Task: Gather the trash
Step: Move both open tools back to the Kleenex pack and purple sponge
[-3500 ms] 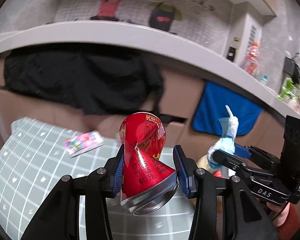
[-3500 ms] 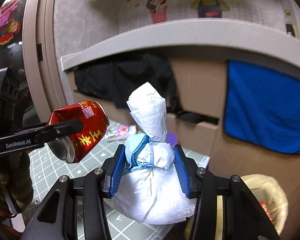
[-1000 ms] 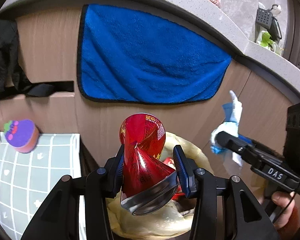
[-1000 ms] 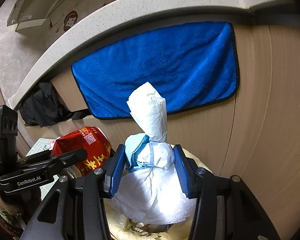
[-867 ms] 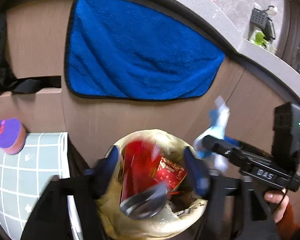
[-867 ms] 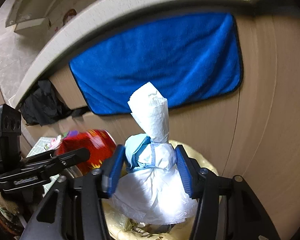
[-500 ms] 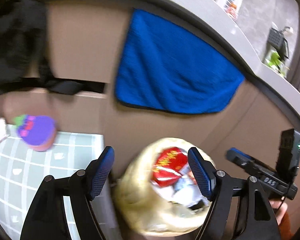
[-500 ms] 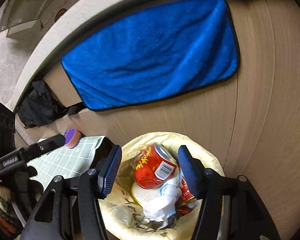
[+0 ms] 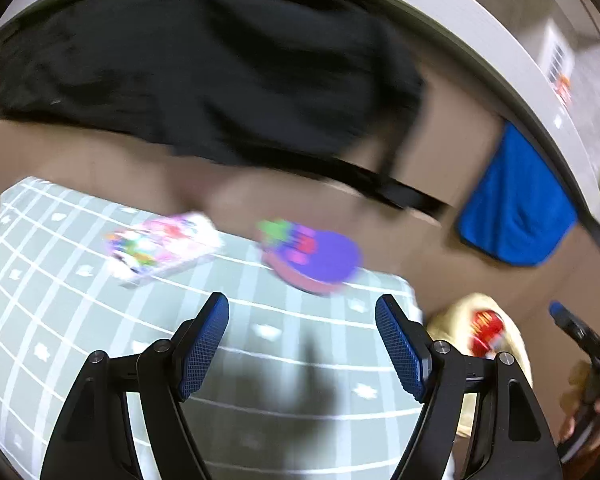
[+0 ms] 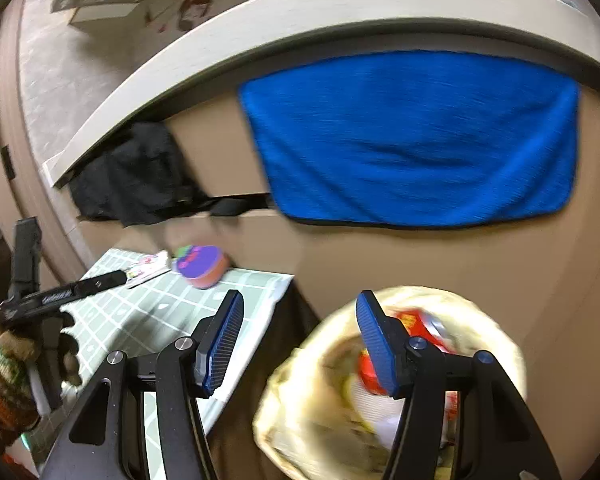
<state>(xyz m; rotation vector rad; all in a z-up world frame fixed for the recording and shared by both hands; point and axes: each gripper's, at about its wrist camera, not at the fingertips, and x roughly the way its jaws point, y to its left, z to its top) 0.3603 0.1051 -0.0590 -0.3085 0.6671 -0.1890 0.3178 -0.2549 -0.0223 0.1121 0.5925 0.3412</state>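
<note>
My left gripper (image 9: 302, 308) is open with nothing between its fingers, hovering over the green gridded mat (image 9: 80, 320). On the mat lie a colourful wrapper (image 9: 160, 246) and a round purple-topped thing (image 9: 316, 256). The bin with a yellowish bag (image 9: 512, 344) stands right of the mat, with a red can (image 9: 486, 330) inside. My right gripper (image 10: 300, 340) is open and empty between the mat's edge (image 10: 260, 300) and the bin (image 10: 292, 400). The red can (image 10: 424, 322) and white paper lie in that bag. The left gripper (image 10: 80, 286) shows at the left.
A blue towel (image 10: 412, 140) hangs on the wooden cabinet front above the bin. A black cloth (image 9: 204, 72) hangs under the pale counter edge (image 10: 220, 52), behind the mat. A gloved hand (image 10: 8, 364) holds the left gripper.
Both grippers opened over the bin; the red can and the white tissue bundle dropped into it. The left gripper then swung left over the mat, and the right one shifted left.
</note>
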